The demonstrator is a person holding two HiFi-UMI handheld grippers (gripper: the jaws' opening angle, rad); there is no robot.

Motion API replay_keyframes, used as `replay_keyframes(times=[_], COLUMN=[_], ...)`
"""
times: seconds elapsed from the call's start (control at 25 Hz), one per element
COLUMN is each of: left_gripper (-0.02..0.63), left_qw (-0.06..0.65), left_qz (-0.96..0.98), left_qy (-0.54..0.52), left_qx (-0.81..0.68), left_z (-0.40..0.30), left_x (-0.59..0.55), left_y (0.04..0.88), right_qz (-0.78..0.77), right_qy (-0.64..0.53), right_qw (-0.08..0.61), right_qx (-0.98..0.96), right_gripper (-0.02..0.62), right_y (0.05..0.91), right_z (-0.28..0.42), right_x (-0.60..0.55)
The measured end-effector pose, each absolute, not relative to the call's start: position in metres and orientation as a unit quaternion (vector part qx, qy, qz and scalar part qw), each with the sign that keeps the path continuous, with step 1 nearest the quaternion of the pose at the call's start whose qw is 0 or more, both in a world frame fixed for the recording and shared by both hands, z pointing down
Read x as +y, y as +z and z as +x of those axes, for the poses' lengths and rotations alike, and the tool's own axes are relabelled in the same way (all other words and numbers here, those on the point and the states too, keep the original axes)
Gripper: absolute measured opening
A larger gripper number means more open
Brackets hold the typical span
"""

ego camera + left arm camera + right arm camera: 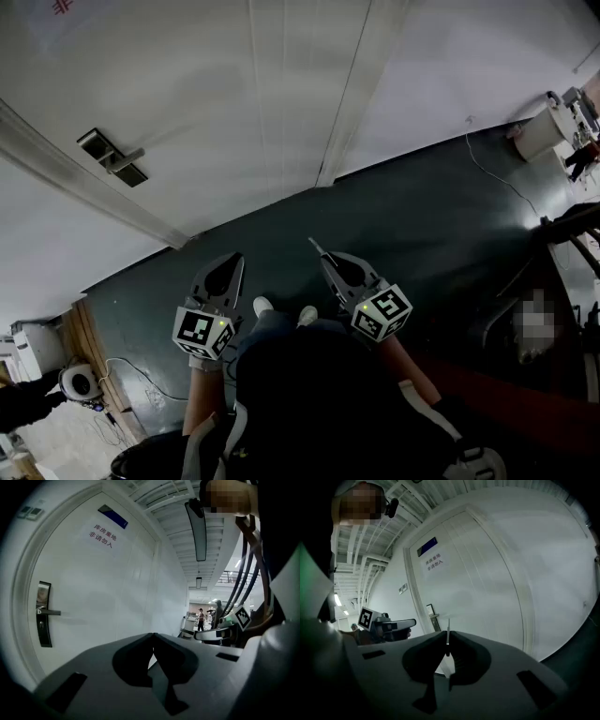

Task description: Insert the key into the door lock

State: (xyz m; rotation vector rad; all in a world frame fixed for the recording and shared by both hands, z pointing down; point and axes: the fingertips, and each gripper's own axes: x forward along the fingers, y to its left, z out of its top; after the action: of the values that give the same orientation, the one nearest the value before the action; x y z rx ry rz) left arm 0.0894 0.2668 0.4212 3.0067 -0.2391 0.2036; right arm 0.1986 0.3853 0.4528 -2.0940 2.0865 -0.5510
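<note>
Key (pixel 448 632) sits pinched blade-forward in my right gripper (pixel 325 257), ready for aiming at the door lock (pixel 112 157) far left; my left gripper (pixel 153 639) is pressed together, empty.

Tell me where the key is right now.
In the right gripper view the key is clamped edge-on in the right gripper, blade poking past the tips, well short of the door lock.

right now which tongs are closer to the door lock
Left. The left tongs hang below and right of the door lock, shut and empty. The right tongs, shut on the key, sit farther right, beyond the left ones. Neither touches the door.
</note>
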Motion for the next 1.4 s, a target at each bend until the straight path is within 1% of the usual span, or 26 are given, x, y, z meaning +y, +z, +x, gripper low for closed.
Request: replay_keyframes(times=[0.44,0.6,1.0,1.16,1.4], left_gripper=[0.009,0.009,0.009,0.009,0.009], left_qw=[0.072,0.082,0.095,0.102,0.103], left_qz=[0.992,0.991,0.986,0.983,0.977], left_qy=[0.065,0.058,0.062,0.063,0.067], left_qx=[-0.076,-0.083,-0.122,-0.142,-0.173], left_z=[0.088,0.074,0.034,0.035,0.057], left_x=[0.202,0.167,0.091,0.068,0.024], left_y=[0.417,0.421,0.433,0.436,0.438], right_qz=[-0.696,-0.693,-0.672,-0.655,-0.624], right_qy=[-0.167,-0.173,-0.184,-0.186,-0.198], right_qw=[0.045,0.058,0.056,0.061,0.076], right_qx=[0.697,0.697,0.715,0.73,0.752], right_gripper=[0.032,0.032,0.032,0.032,0.032], right_y=[0.438,0.435,0.437,0.436,0.438], right_z=[0.199,0.202,0.185,0.189,0.217], right_x=[0.318,0.281,0.194,0.16,0.103])
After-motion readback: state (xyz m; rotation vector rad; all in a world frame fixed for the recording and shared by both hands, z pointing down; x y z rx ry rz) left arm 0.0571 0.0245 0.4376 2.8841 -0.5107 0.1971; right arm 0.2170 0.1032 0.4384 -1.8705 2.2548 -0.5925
